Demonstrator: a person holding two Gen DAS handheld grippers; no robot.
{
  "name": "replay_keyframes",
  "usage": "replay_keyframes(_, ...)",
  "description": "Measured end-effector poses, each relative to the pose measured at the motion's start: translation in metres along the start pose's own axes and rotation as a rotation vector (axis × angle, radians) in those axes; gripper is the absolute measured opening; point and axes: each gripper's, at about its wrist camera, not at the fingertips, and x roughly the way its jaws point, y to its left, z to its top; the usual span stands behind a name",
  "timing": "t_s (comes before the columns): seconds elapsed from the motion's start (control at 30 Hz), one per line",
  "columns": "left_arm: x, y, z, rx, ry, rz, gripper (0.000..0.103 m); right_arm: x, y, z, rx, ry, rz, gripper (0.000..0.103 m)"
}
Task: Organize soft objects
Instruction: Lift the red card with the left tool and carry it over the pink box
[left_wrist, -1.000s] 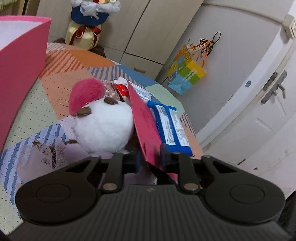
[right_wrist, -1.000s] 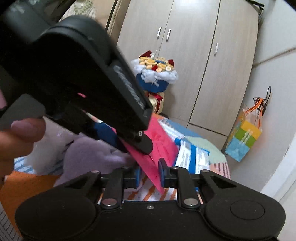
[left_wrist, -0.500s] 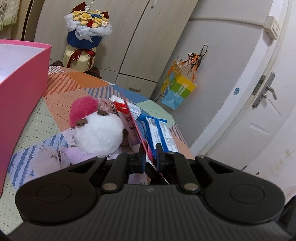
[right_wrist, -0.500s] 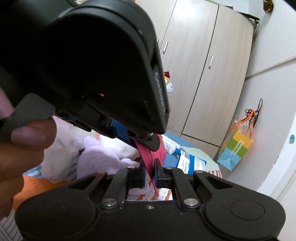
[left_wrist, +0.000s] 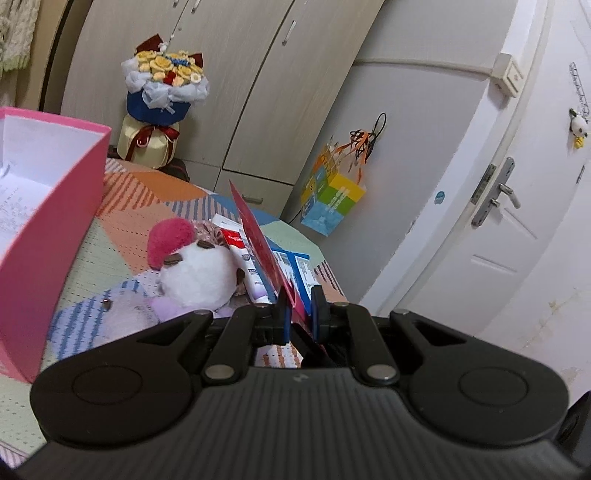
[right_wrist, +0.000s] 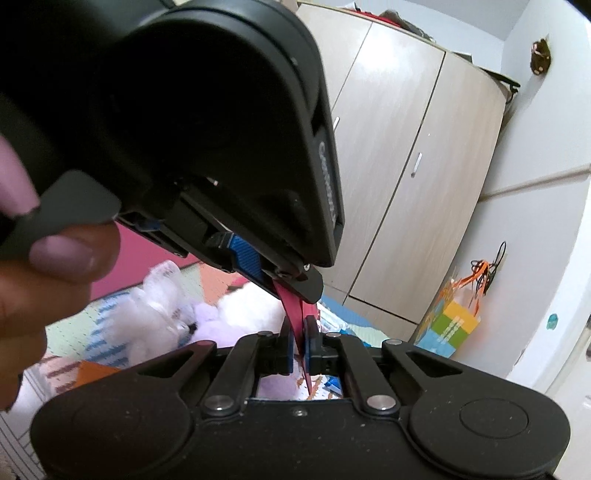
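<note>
Fingers of left gripper and right gripper both clamped on red card, plush toy at ten o'clock.

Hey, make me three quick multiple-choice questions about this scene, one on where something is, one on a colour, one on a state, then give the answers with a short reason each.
1. Where does the white plush toy lie?
A. Inside the pink box
B. On the patterned cover, right of the pink box
C. On the floor by the door

2. What colour is the flat card held by the grippers?
A. Red
B. Yellow
C. Green

3. How do the jaws of the left gripper stand?
A. Wide open, nothing between them
B. Shut on the card
C. Shut on the plush toy

Answers:
1. B, the toy rests on the patterned cover beside the pink box, not in it.
2. A, its face shows red in both wrist views.
3. B, the card's lower edge sits pinched between the blue pads; the right gripper clamps it too.
</note>
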Motion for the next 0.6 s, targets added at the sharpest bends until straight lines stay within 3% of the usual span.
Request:
replay_keyframes(0.27, -0.037, 0.01, 0.001, 0.014, -0.019, 0.005, 0.009, -0.026, 0.024, 0.014, -0.043, -0.032, 0.026, 0.005)
replay_keyframes(0.6, -0.088, 0.037, 0.037, 0.035, -0.102, 0.033, 0.009, -0.034, 0.059, 0.061, -0.132, -0.138, 0.045, 0.005)
